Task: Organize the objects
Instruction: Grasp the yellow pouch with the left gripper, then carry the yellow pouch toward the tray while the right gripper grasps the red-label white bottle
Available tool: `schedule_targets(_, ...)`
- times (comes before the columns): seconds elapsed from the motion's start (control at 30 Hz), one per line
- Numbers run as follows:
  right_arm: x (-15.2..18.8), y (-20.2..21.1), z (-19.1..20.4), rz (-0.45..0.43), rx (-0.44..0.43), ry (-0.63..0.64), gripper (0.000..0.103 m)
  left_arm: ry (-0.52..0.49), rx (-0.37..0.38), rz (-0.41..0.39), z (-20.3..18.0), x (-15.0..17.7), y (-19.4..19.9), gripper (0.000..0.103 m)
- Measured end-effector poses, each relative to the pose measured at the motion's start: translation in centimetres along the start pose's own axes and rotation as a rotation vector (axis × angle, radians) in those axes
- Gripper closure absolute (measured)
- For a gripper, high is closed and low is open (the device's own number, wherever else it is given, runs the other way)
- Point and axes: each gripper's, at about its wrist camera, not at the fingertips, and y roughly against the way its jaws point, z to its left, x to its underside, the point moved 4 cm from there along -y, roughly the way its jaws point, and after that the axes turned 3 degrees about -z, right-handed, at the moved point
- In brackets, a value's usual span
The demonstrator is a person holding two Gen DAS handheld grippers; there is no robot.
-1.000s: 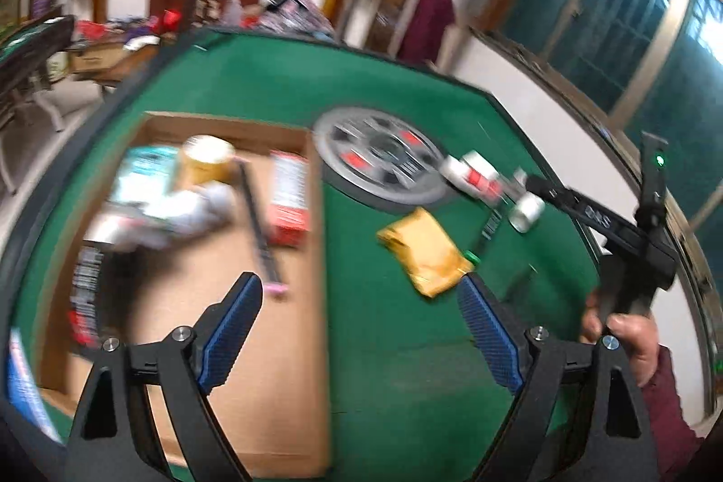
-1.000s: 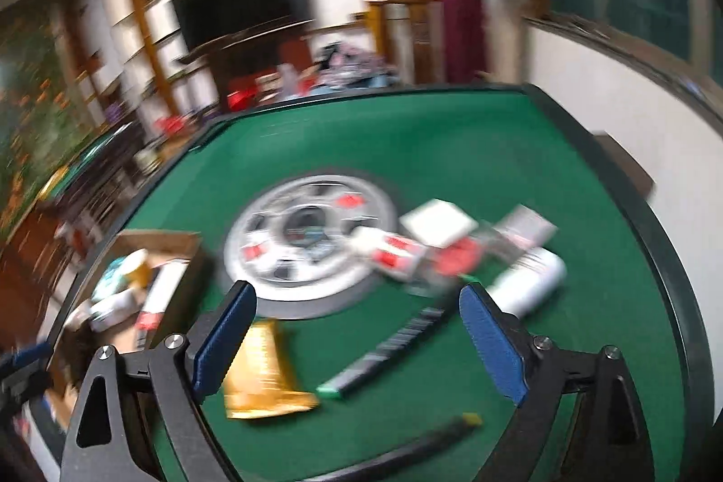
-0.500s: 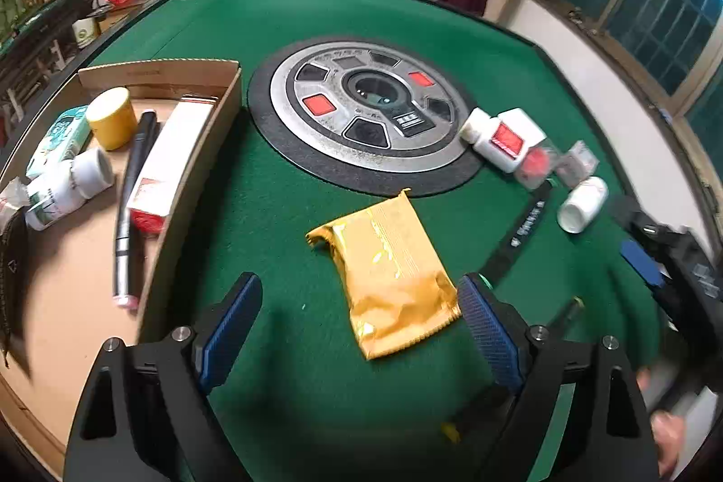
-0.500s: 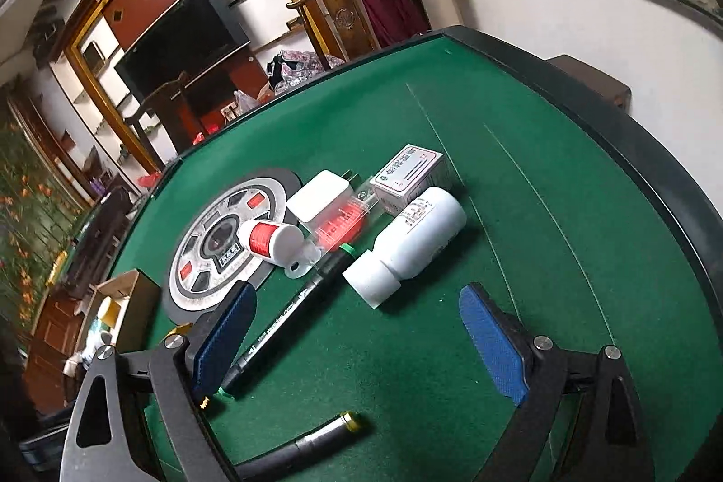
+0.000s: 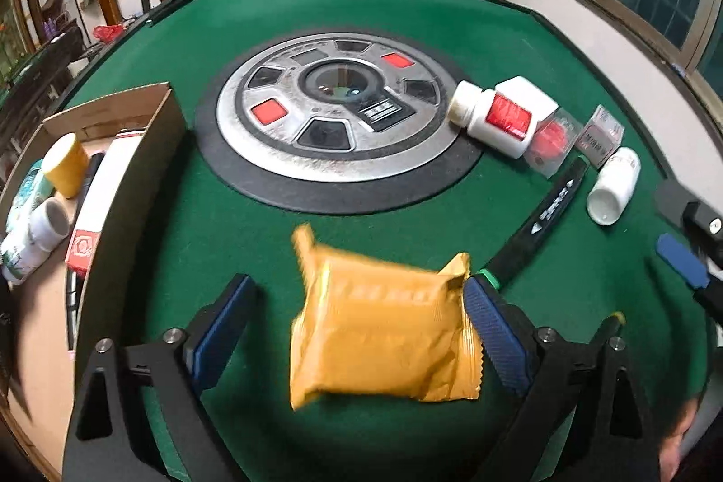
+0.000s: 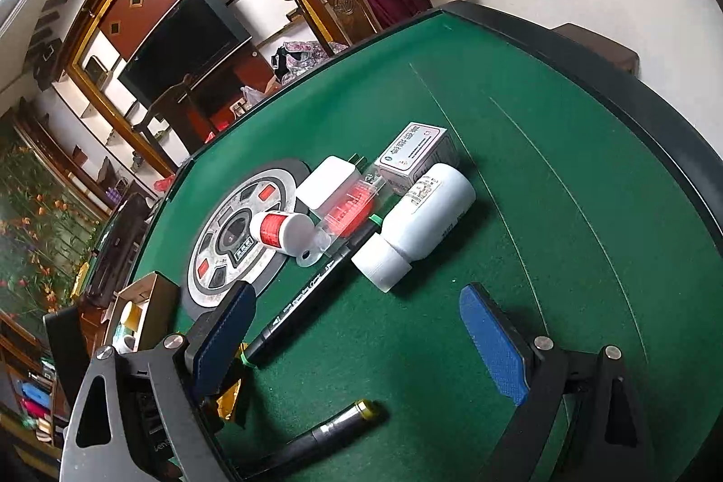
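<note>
Green tabletop [image 5: 519, 44] holds the mess. My left fingers [image 5: 244, 301] are wide open around the yellow packet [image 5: 384, 333], ready to move it left into the box [image 5: 149, 147]. My right fingers [image 6: 490, 342] are open, holding nothing, near the white bottle [image 6: 424, 220].

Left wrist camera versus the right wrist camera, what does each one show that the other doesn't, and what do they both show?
Only the left wrist view shows the whole yellow packet lying between the open left gripper jaws, and the items inside the cardboard box. Only the right wrist view shows the printed top of the small carton and the brass-tipped black pen by the open right gripper. Both show the green table, round centre panel, black marker and white bottle.
</note>
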Motion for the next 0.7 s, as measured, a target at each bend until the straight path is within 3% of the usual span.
schedule_targets(0.03,0.0,0.0,-0.1,0.002,0.004,0.000,0.008,-0.013,0.005,-0.013,-0.2,-0.1,0.1,0.030)
schedule_targets(0.07,0.0,-0.1,-0.1,0.004,0.008,0.000,0.008,-0.036,0.005,-0.026,-0.4,-0.2,0.2,0.045)
schedule_targets(0.23,0.1,-0.3,-0.2,0.008,0.023,0.006,0.008,-0.053,0.074,-0.026,-0.7,0.1,1.0,0.057)
schedule_targets(0.43,0.1,-0.6,-0.2,0.013,0.039,0.035,0.008,-0.003,0.162,-0.057,0.7,0.1,4.4,0.059)
schedule_targets(0.6,0.3,-1.1,-0.8,0.031,0.063,0.031,0.008,0.042,0.237,-0.146,2.9,0.9,10.0,0.059)
schedule_targets(0.7,0.4,-1.3,-1.1,0.041,0.067,0.020,0.008,0.050,0.245,-0.207,4.6,1.5,12.7,0.058)
